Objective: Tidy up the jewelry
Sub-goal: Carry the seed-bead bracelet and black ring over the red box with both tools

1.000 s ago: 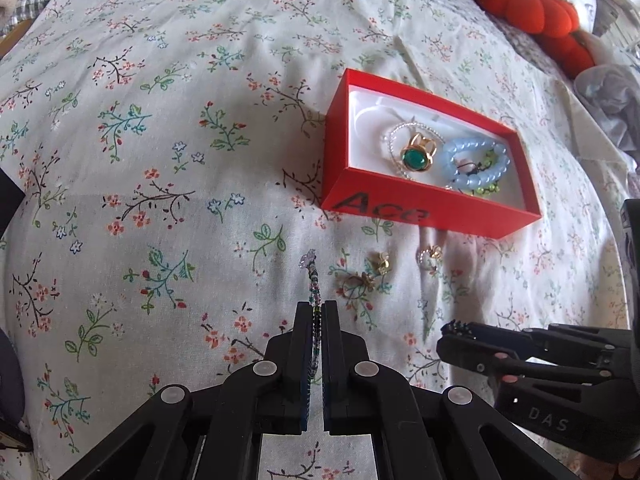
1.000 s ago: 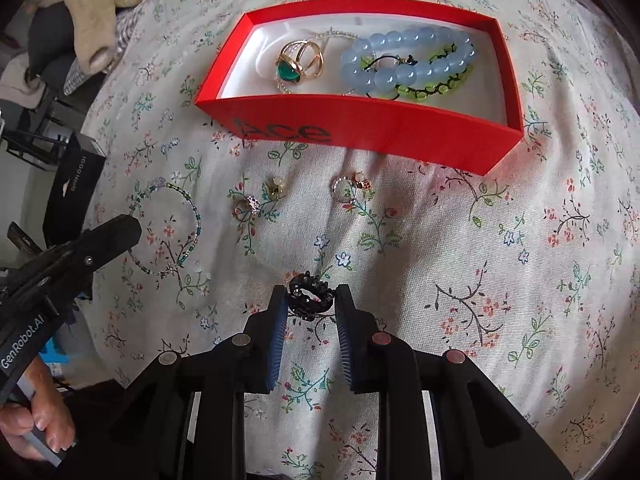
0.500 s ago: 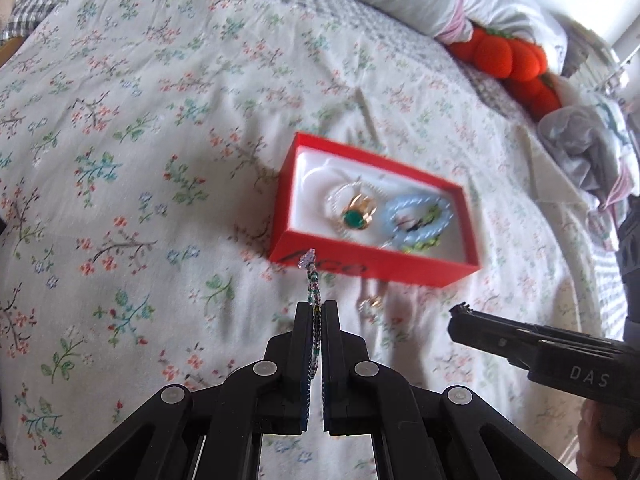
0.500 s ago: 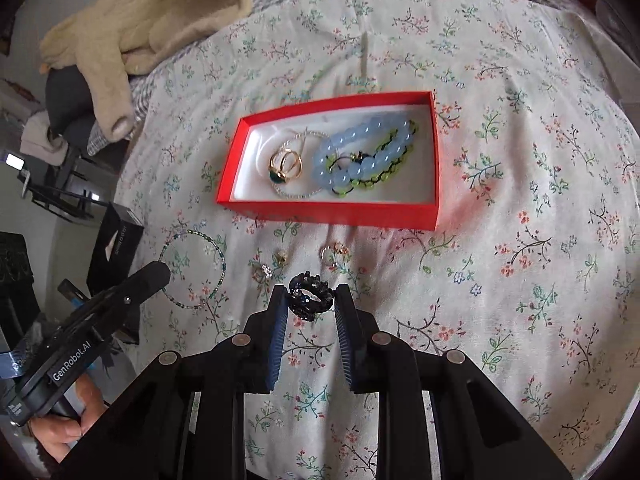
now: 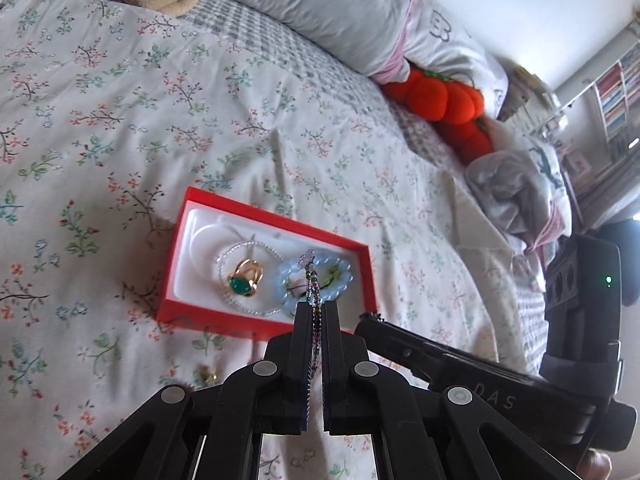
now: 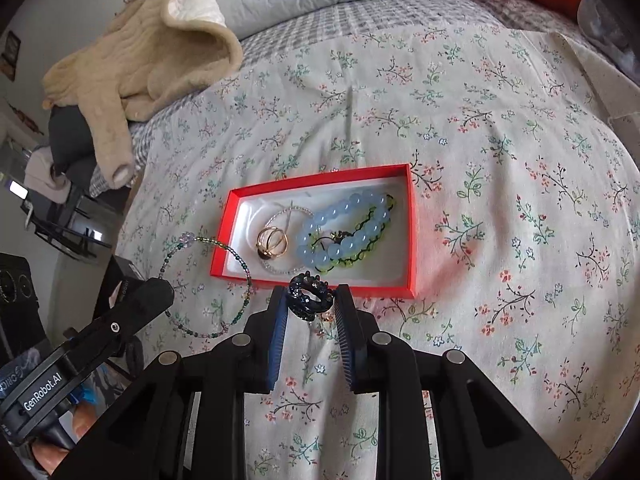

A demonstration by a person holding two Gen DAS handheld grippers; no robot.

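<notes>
A thin beaded bracelet (image 5: pixel 311 280) is pinched by the closed left gripper (image 5: pixel 313 308); a black ring (image 6: pixel 309 297) is clamped in the right gripper (image 6: pixel 310 300), frame centre, below the red box (image 6: pixel 412 240) on the bed (image 6: pixel 500 140).

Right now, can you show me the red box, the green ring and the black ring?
red box (image 6: pixel 312 282), right wrist view, on its near red wall.
green ring (image 5: pixel 239 285), left wrist view, on its green stone.
black ring (image 6: pixel 310 297), right wrist view, on its band between the jaws.
</notes>
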